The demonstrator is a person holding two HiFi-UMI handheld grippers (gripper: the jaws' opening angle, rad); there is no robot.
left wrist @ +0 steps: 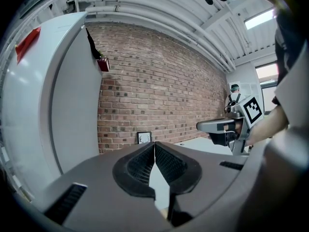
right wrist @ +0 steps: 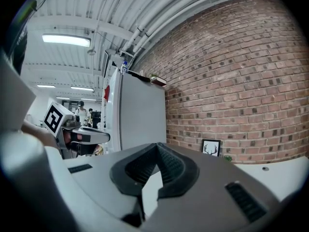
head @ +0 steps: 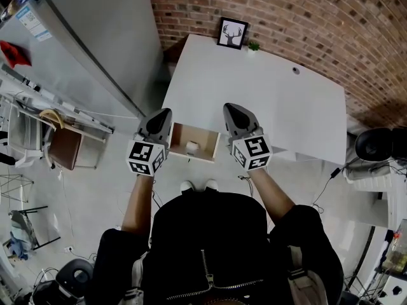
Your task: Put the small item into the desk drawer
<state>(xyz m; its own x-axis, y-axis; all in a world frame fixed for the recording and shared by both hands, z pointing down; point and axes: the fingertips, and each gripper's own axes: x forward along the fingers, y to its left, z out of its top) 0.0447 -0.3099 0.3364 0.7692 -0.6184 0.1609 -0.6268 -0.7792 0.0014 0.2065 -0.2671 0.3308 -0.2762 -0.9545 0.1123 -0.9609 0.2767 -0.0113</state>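
We see both pairs of fingers pressed together with nothing between them. The left gripper [left wrist: 154, 151] shows its 2 ribbed pads meeting along a thin seam, and the right gripper [right wrist: 157, 149] shows the same. In the head view they hover side by side at the centre of the frame, and the open drawer [head: 174, 138] shows between them.

The small item [head: 192, 147] lies inside that drawer, just below the centre of the head view, on the brown drawer floor. So we judge the placing done (closing the drawer may be what remains).

The risks follow from that. A hard shove on the drawer front could send such a light piece sliding or tipping towards the back. A closed gripper tip pushing off-centre could skew the drawer on its runners, or slip off the front edge and strike the white desk [head: 273, 100]. Reaching back in with either gripper could knock the item.

The item looks small, pale and compact, whitish against the wood. It is too small here for us to tell its exact shape.
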